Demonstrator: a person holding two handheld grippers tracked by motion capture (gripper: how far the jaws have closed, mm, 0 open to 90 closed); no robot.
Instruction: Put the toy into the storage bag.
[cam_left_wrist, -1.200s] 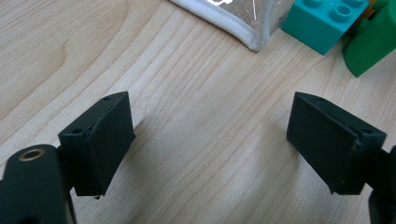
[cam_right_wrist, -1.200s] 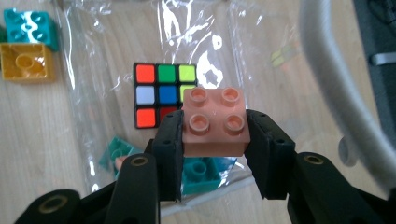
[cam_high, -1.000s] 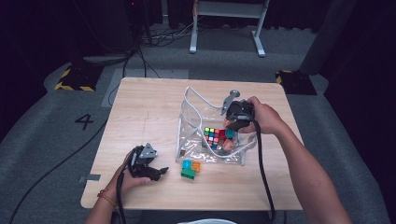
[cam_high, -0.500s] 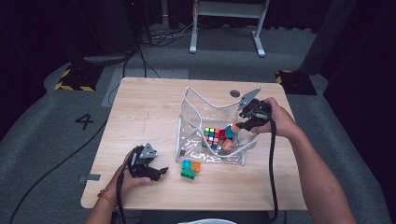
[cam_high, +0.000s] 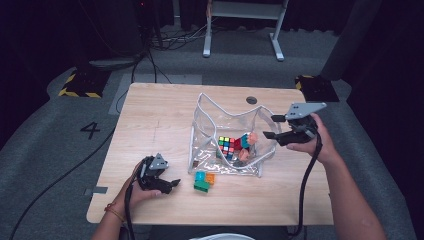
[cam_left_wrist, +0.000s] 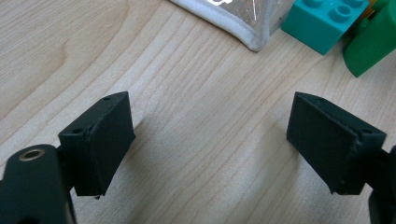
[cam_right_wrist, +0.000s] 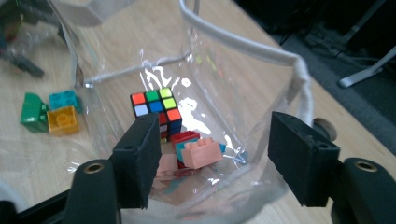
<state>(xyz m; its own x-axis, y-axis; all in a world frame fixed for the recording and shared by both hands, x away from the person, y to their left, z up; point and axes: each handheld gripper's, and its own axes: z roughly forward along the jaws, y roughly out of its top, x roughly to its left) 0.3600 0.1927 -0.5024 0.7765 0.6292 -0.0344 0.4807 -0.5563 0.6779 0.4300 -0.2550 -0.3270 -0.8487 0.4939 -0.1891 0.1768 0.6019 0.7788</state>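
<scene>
Right gripper (cam_high: 272, 127) is hanging empty by the right wall of the clear bag (cam_high: 215, 107), jaws having just been opening, with cube (cam_high: 226, 146) and bricks inside, while left gripper (cam_high: 172, 183), spread wide, is idling near the loose bricks (cam_high: 204, 181) outside, likely next to load.

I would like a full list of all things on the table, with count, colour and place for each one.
bag: 1, clear with white rim, table centre, open
cube: 1, multicoloured, inside bag
bricks in bag: several, pink, red, teal, inside bag beside cube
loose bricks: 3, teal, orange, green, on table in front of bag
table: 1, light wood
left gripper: 1, black, open, near table's front left
right gripper: 1, black, open, jaws just opening, nothing between, beside bag's right
</scene>
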